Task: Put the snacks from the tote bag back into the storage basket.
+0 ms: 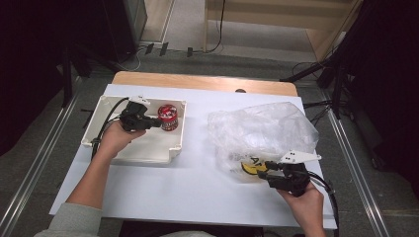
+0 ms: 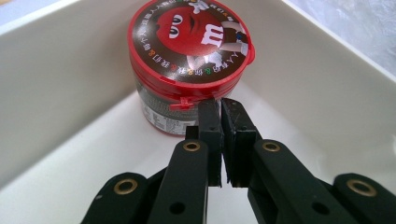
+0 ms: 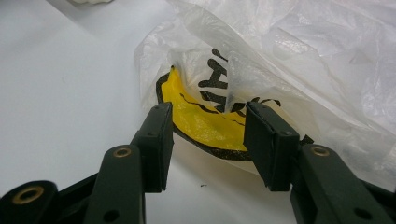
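A red-lidded candy tub (image 1: 168, 116) (image 2: 189, 65) stands upright in the far right corner of the white tray (image 1: 148, 148) (image 2: 56, 93). My left gripper (image 1: 157, 123) (image 2: 220, 105) is inside the tray, shut with nothing between its jaws, its tips just short of the tub's lid tab. A crumpled clear plastic bag (image 1: 262, 133) (image 3: 299, 60) with a yellow and black print (image 1: 252, 167) (image 3: 205, 123) lies on the right of the table. My right gripper (image 1: 264, 168) (image 3: 205, 114) stands open at the bag's near edge, its jaws either side of the printed part.
A white sheet (image 1: 197, 187) covers the wooden table (image 1: 197, 81). Metal rails run along both sides of the table on the floor. Tripod legs and cables stand beyond the far right corner. A person's forearms come in from the bottom.
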The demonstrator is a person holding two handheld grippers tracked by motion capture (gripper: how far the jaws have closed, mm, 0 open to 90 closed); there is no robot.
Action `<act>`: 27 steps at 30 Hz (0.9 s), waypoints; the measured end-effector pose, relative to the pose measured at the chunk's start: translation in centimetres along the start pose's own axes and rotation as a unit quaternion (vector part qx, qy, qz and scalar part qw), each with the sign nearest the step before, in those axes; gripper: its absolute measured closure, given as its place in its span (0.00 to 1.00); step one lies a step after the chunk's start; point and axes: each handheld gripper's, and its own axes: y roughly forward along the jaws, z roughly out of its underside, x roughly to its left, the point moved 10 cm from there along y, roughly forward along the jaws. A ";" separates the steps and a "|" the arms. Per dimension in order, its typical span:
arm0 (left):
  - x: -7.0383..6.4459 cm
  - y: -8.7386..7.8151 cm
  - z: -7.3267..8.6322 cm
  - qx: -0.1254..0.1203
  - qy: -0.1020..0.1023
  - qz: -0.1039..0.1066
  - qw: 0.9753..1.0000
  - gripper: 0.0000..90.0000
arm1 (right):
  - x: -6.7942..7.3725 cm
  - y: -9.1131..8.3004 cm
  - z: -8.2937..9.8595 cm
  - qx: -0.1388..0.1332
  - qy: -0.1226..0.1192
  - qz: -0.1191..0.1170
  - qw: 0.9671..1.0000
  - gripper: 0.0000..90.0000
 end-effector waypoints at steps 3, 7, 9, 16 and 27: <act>0.3 0.0 -0.1 -0.002 -0.005 -0.007 1.000 0.97 | 0.0 0.0 0.0 0.000 0.000 0.001 1.000 0.60; 0.8 -0.2 -0.1 -0.005 -0.016 -0.014 1.000 0.96 | 0.0 -0.1 0.0 0.000 0.001 0.001 1.000 0.60; 1.0 -0.2 -0.1 -0.007 -0.019 -0.016 1.000 0.96 | 0.0 0.0 0.0 0.000 0.000 0.000 1.000 0.60; 2.0 -0.5 -0.1 -0.013 -0.036 -0.025 0.999 0.96 | 0.1 -0.1 0.0 0.001 0.001 0.000 1.000 0.61; 2.9 -0.5 0.1 -0.016 -0.054 -0.029 0.998 0.96 | 0.2 -0.1 0.1 0.001 0.002 -0.001 1.000 0.61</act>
